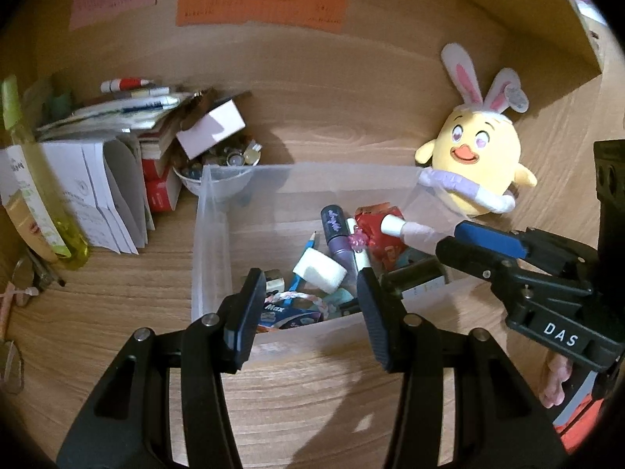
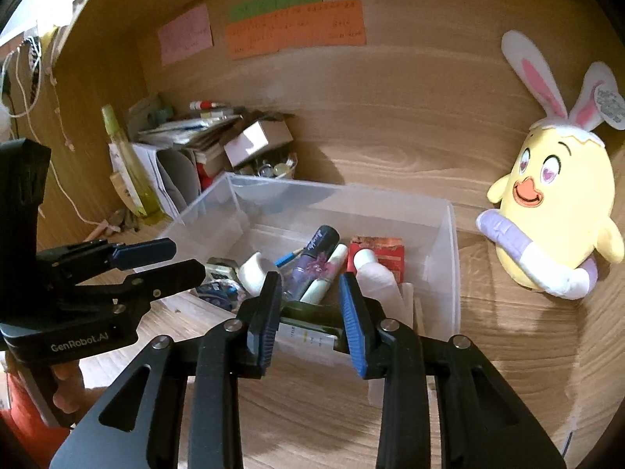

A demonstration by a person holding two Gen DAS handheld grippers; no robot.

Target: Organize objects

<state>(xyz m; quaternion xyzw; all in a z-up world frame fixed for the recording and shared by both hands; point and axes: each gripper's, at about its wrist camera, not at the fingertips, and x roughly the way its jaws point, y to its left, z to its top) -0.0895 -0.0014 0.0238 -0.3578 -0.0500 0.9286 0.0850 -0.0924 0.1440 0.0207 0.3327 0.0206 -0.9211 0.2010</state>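
A clear plastic bin [image 1: 312, 168] [image 2: 336, 191] stands on the wooden desk and holds several small items. Among them are a purple tube [image 1: 338, 238] [image 2: 318, 250], a white foam roll [image 1: 320, 271] and a red packet [image 1: 379, 226] [image 2: 377, 252]. My left gripper [image 1: 310, 277] [image 2: 185, 258] hovers open over the bin's near wall with nothing in it. My right gripper [image 2: 309, 279] [image 1: 449, 240] hangs over the bin's right part. A dark green box with a white label [image 2: 308, 312] [image 1: 414, 273] lies in the bin between and below its jaws, and the pads do not seem to press on it.
A yellow plush chick with bunny ears [image 1: 476, 156] [image 2: 554, 203] leans just right of the bin. Left of the bin are folded papers [image 1: 105, 191], a bowl of trinkets [image 1: 222, 179] and a yellow-green bottle [image 1: 35, 172]. Sticky notes [image 1: 261, 4] hang on the back panel.
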